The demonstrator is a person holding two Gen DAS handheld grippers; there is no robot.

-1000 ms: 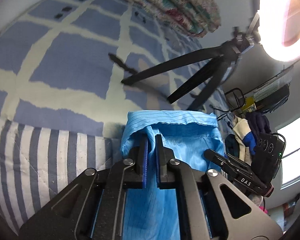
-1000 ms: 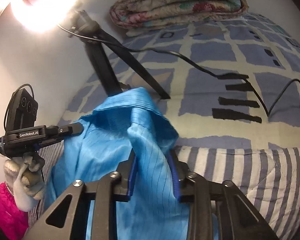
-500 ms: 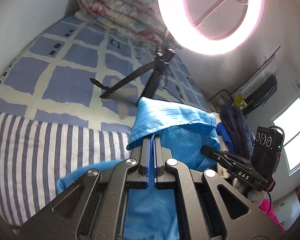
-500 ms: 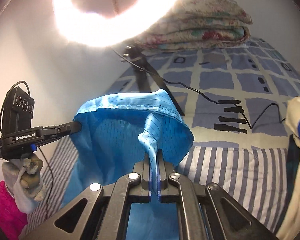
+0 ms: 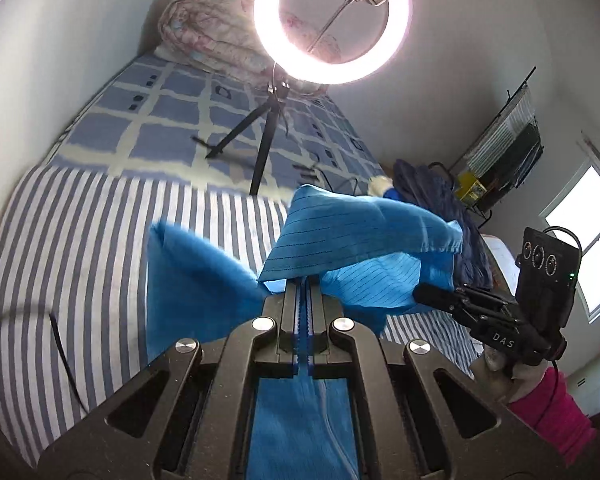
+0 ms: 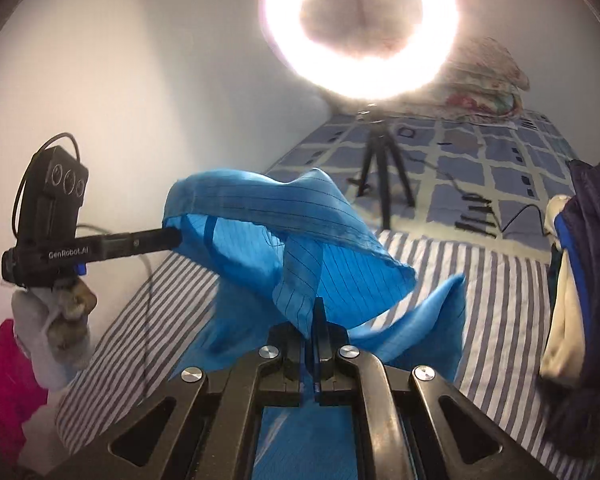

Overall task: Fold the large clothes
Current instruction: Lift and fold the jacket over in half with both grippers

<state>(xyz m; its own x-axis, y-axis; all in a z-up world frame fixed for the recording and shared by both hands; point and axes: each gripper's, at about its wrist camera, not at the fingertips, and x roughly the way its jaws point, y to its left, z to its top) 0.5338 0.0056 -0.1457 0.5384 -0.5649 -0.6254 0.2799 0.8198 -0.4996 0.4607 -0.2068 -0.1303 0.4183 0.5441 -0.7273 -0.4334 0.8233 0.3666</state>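
A bright blue pinstriped garment [image 5: 352, 232] hangs in the air above the striped bed cover [image 5: 80, 264]. My left gripper [image 5: 305, 284] is shut on one edge of it, the cloth pinched between the blue pads. My right gripper [image 6: 315, 312] is shut on another edge of the same garment [image 6: 268, 216]. Each gripper shows in the other's view: the right one [image 5: 424, 292] at the cloth's right end, the left one [image 6: 172, 236] at its left end. The stretch of cloth between them is pulled out, and the rest droops toward the bed.
A lit ring light [image 5: 332, 20] on a black tripod [image 5: 264, 140] stands on the blue checked sheet [image 5: 172, 132], its cable [image 6: 512, 216] trailing across. A folded floral quilt [image 5: 216, 40] lies by the far wall. Dark and cream clothes [image 6: 580, 280] pile at the right. Pink sleeves [image 6: 4, 380] show.
Both grippers have risen and pulled back from the bed with the garment, lifting it off the cover. The right jaws closed fully on the cloth. The ring light came into view.
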